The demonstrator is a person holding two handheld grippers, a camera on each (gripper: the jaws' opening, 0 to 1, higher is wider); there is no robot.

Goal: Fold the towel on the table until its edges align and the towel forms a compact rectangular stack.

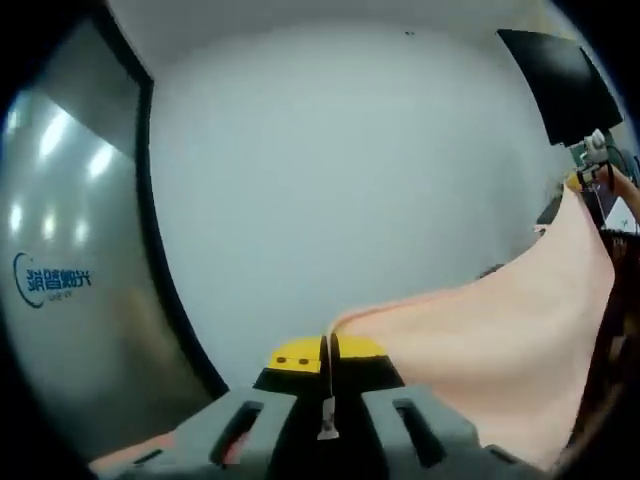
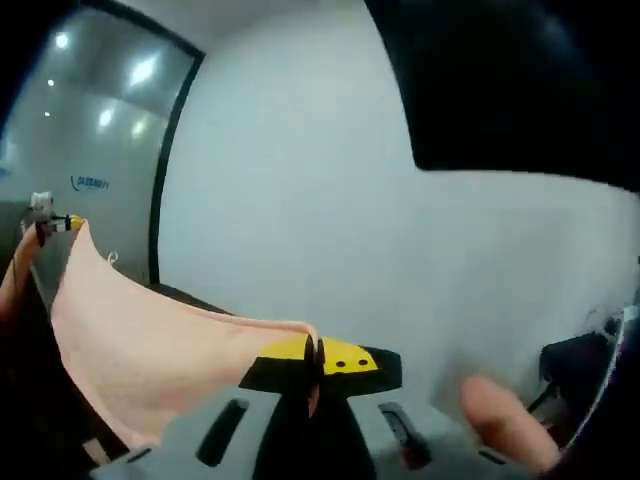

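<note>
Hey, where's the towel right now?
The pink towel hangs stretched in the air between both grippers: the left gripper pinches one corner, the right gripper the other, in front of the white wall.

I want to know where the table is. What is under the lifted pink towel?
Nothing under it can be made out. The pale pink cloth towel hangs between both grippers before a white wall; the cloth and gripper bodies cover whatever lies below.

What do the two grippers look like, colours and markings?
The left gripper and the right gripper look alike: grey slotted bodies at the base, black jaws, and yellow tip pads. The right gripper's yellow pad carries two small dark dots.
</note>
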